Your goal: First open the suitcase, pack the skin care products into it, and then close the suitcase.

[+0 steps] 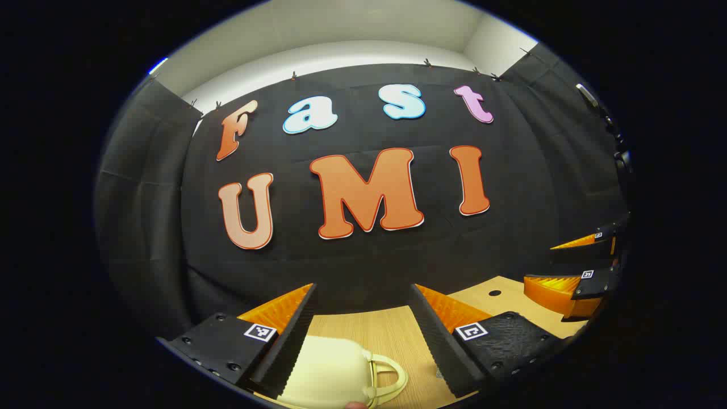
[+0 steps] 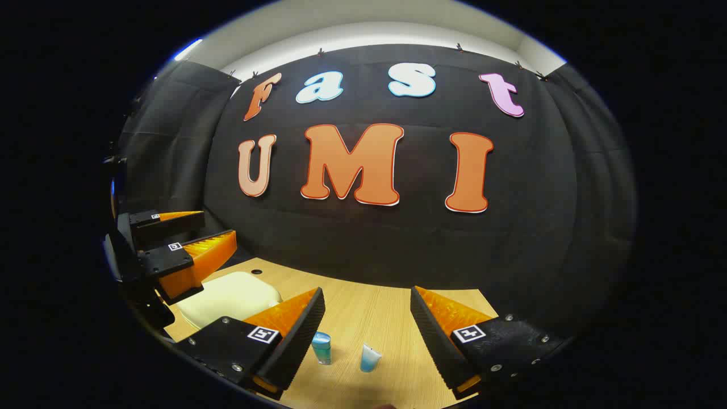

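— Left gripper [image 1: 363,329]? Right gripper [image 2: 368,329]?
— Hung wide open, gripping nothing.
— Suitcase [image 1: 329,375]?
— Sat shut on table [image 2: 369,307], under left gripper.
— Products?
— Stood beside suitcase: bottle [image 2: 322,347], tube [image 2: 370,358].

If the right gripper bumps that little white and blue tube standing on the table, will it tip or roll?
Probably tips: the tube stands upright on a narrow end on the smooth wooden table. Likely light, being small. Once down, it might roll a little.
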Tool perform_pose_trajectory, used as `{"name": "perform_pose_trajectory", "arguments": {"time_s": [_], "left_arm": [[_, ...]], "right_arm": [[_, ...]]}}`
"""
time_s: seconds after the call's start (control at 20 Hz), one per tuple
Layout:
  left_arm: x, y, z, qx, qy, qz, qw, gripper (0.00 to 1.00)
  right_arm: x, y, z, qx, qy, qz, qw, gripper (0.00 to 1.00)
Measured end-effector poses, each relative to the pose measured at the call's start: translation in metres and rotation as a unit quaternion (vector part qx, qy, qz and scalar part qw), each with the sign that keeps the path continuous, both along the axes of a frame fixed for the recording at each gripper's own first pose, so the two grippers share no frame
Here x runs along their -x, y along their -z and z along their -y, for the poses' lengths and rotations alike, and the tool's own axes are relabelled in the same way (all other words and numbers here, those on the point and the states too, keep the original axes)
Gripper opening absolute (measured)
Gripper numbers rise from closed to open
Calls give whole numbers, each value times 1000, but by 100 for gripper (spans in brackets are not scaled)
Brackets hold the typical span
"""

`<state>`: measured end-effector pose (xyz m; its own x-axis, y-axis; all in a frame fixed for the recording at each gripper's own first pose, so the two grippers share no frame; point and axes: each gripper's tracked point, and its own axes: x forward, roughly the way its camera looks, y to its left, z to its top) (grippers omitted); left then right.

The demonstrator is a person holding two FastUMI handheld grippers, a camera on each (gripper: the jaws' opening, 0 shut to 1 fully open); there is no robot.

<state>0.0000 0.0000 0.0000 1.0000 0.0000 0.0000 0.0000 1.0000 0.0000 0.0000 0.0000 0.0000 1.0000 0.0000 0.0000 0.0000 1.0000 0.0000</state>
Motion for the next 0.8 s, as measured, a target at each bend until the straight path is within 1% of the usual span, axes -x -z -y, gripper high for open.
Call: {"name": "perform_pose_trajectory", "arguments": {"time_s": [0.15, 0.3, 0.65, 0.8], "left_arm": [[1, 6, 9, -16, 5, -4, 1000, 98], [0, 13, 16, -21, 8, -13, 1000, 98], [1, 23, 17, -33, 3, -23, 999, 98], [0, 30, 21, -45, 5, -30, 999, 98]], "right_arm": [[-2, 4, 1, 2, -7, -2, 1000, 96], [-2, 7, -1, 6, -13, -7, 1000, 96], [-5, 9, -6, 9, -27, -11, 1000, 96], [-6, 11, -4, 7, -28, -12, 1000, 96]]}}
